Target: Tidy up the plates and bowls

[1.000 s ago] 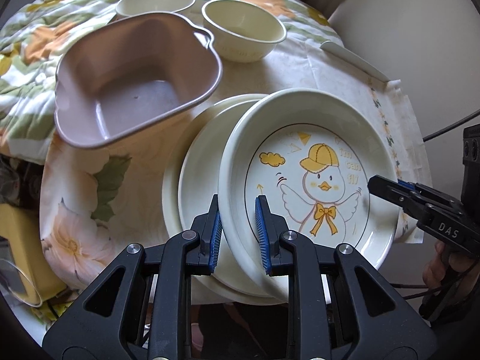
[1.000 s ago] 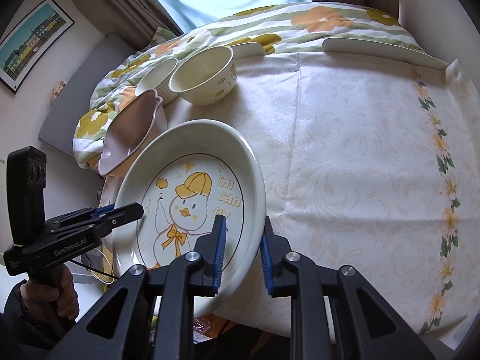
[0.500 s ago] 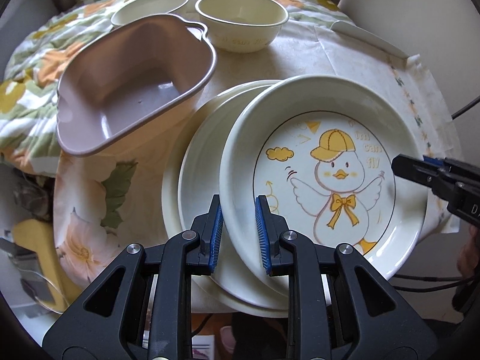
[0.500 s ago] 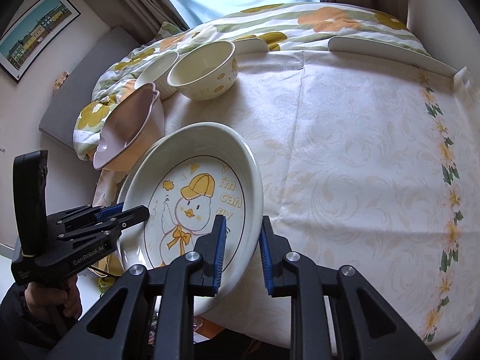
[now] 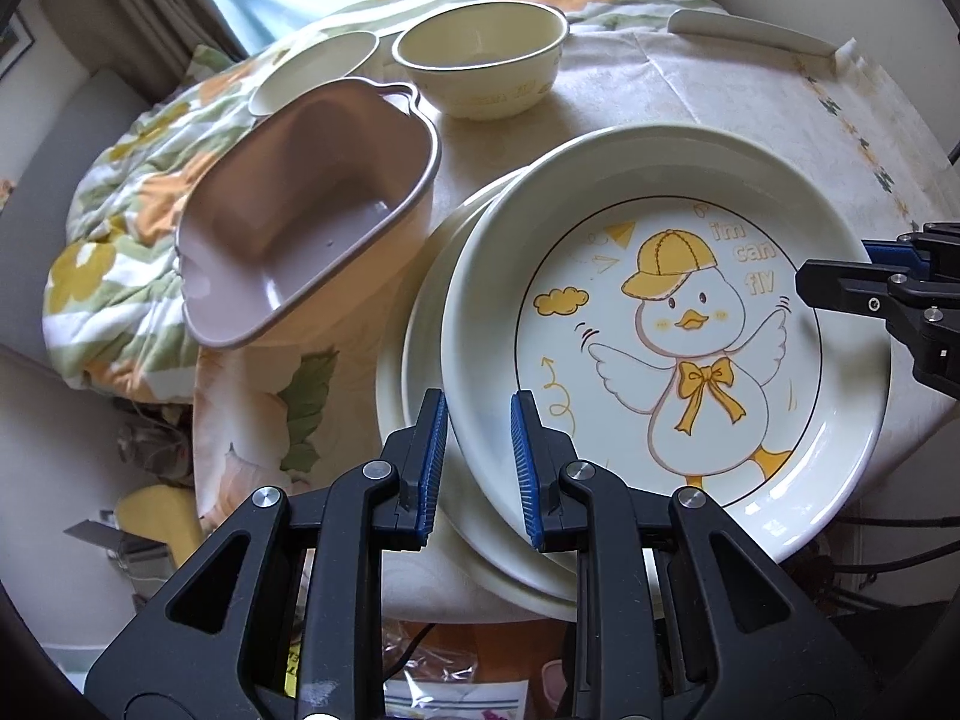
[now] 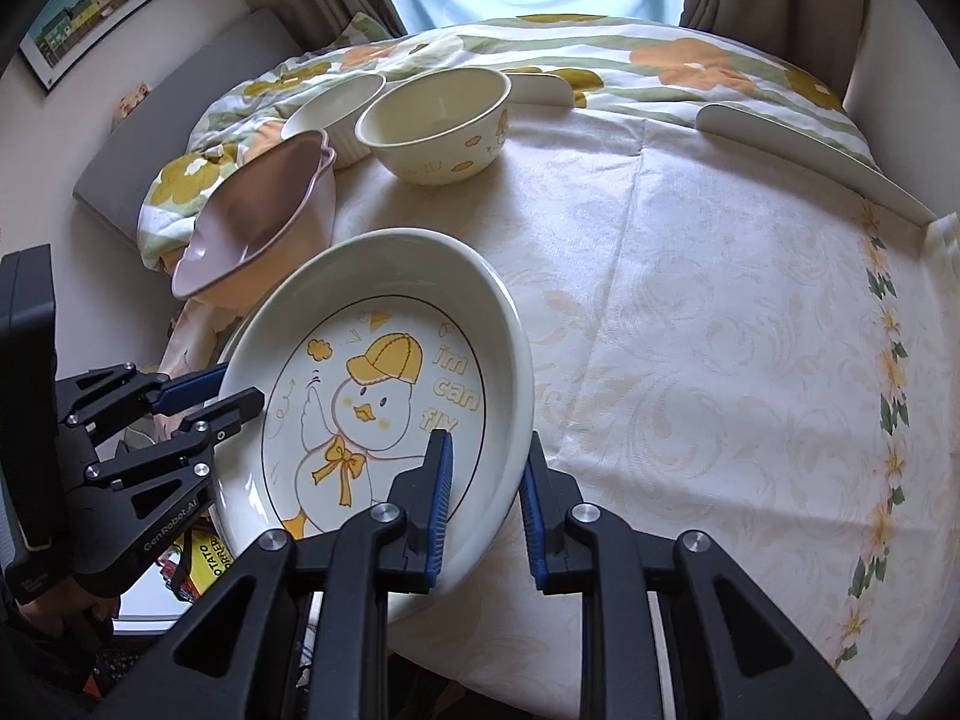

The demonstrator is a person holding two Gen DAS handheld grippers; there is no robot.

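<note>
A deep cream plate with a yellow duck print (image 5: 666, 324) is held between both grippers above a stack of plain cream plates (image 5: 420, 348). My left gripper (image 5: 478, 468) is shut on its near-left rim. My right gripper (image 6: 485, 498) is shut on its opposite rim; it also shows in the left wrist view (image 5: 840, 276). The duck plate (image 6: 384, 396) is tilted, its left side raised. A pink handled bowl (image 5: 306, 204), a cream bowl (image 5: 480, 60) and a small white dish (image 5: 315, 69) stand behind.
The round table (image 6: 720, 312) carries a pale floral cloth. A white plate (image 6: 786, 144) lies at its far right edge and another (image 6: 540, 87) behind the cream bowl. A flowered quilt (image 6: 540, 54) lies behind the table. A sofa and curtains are beyond.
Both grippers have lifted the duck plate and drawn back a little, so more of the room and the bowls behind show. Their hold on the rim is unchanged.
</note>
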